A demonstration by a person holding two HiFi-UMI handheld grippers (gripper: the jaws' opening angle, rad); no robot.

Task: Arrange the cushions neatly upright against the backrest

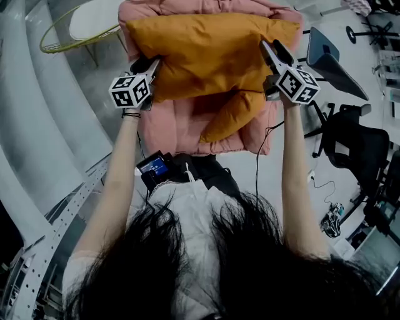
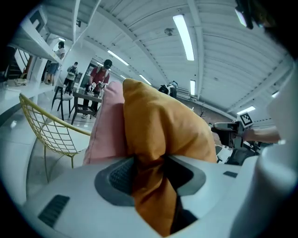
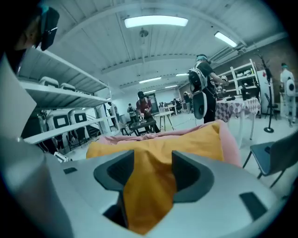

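Observation:
A large orange cushion (image 1: 212, 53) stands upright against the backrest (image 1: 206, 7) of a pink armchair (image 1: 165, 128). A smaller orange cushion (image 1: 234, 115) lies slanted on the seat below it. My left gripper (image 1: 153, 64) is at the big cushion's left edge; in the left gripper view its jaws (image 2: 151, 169) pinch a bunched fold of the orange cushion (image 2: 163, 125). My right gripper (image 1: 272, 49) is at the cushion's right edge. In the right gripper view its jaws (image 3: 151, 172) stand wide, and the orange cushion's (image 3: 153, 148) corner lies loose between them.
A yellow wire chair (image 1: 69, 37) stands left of the armchair. A grey chair (image 1: 331, 59) and a black office chair (image 1: 356, 140) stand at the right. A small screen device (image 1: 156, 167) hangs at the person's chest. People work at tables (image 2: 88, 95) far behind.

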